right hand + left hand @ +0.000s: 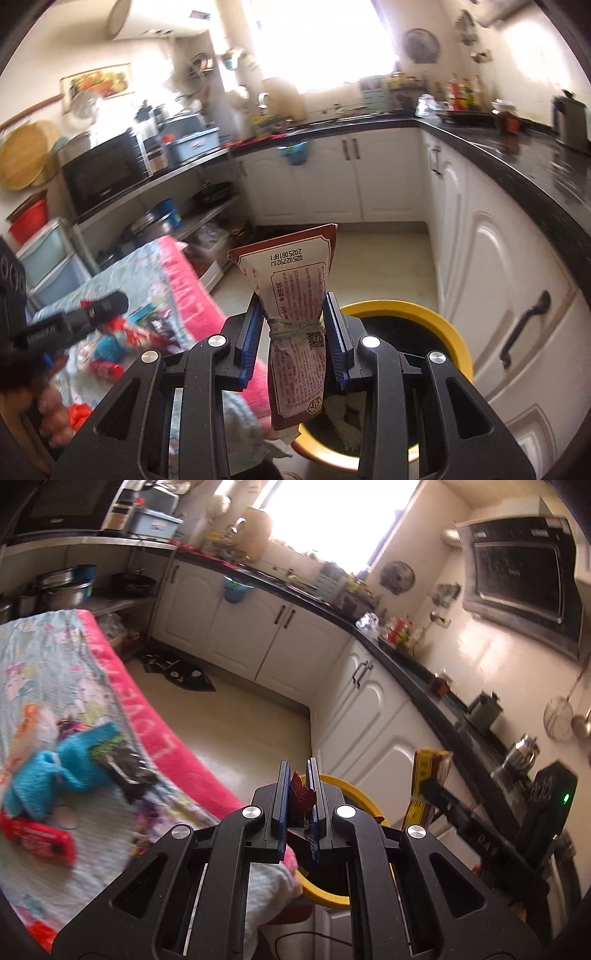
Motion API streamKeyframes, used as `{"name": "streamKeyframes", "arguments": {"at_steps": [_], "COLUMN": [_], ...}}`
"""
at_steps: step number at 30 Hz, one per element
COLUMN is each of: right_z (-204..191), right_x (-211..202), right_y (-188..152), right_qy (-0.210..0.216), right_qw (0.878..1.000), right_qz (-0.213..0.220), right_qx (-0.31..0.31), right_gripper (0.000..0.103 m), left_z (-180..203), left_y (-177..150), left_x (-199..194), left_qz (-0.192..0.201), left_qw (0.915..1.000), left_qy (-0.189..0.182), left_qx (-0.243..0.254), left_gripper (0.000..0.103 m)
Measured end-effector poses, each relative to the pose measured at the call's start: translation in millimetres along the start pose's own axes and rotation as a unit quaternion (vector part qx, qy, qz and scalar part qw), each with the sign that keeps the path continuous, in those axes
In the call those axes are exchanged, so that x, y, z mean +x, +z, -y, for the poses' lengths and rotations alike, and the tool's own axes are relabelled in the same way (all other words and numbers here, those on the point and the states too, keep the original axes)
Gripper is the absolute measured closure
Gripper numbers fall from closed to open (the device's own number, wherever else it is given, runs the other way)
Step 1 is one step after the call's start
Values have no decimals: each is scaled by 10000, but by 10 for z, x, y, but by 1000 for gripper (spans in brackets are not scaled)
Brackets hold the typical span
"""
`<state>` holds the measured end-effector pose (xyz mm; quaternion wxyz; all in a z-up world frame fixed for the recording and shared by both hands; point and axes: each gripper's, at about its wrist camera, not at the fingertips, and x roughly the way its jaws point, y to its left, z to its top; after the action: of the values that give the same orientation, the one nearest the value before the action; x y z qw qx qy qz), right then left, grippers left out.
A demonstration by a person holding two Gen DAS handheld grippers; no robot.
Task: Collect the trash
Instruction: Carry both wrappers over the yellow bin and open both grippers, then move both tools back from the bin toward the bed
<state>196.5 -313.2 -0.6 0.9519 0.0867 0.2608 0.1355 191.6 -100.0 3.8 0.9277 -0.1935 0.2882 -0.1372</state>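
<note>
My left gripper (298,771) is shut on a crumpled red wrapper (301,794), above the near rim of a yellow-rimmed bin (360,792). My right gripper (293,306) is shut on a brown-and-white paper packet (295,273) tied with a green band, held upright over the left edge of the bin (439,314). The left wrist view shows that packet (428,771) at the right. In the right wrist view the left gripper (110,301) sits at the left with the red wrapper (129,330). On the towel lie a black wrapper (125,771) and a red packet (40,838).
A table under a flowered towel with a pink border (122,686) stands left of the bin; a blue cloth (55,771) lies on it. White cabinets (491,280) under a black counter (517,162) run along the back and right. A dark mat (177,670) lies on the floor.
</note>
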Motion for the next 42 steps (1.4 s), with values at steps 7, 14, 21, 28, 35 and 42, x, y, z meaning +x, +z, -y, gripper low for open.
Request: {"name": "streamKeyframes", "arguments": {"at_steps": [7,14,21,28,35,42], "right_z": [257,447,626,802,883,858], "right_x": [20,134,317,509,497,399], "right_y": [-71,-192,-332,-444,-501,-456], "right_qy": [-279,-411,-529,-609,-645,-789], "right_qw": [9993,9986,9977,9954,9938,9939], "right_qz": [126,64,-105,-369,-442,-359], "right_qx": [225,315,418,646,793,683], "right_gripper": [72,71,71,69,54,42], "left_z": [268,378,347,308,278,275], "left_y": [-195,-431,-660,-790,-699,-568], "left_x": [375,726,1014,1168,1102,1007], "left_qz": [-164,-375,-694,-889,-826,-755], "left_qw": [9988,9967,9952,9941,9942,9946], "left_qy": [53,111,78,-31,13,17], "left_qx": [459,715,688,622,691,710], "left_gripper": [98,98,97,90,63,43]}}
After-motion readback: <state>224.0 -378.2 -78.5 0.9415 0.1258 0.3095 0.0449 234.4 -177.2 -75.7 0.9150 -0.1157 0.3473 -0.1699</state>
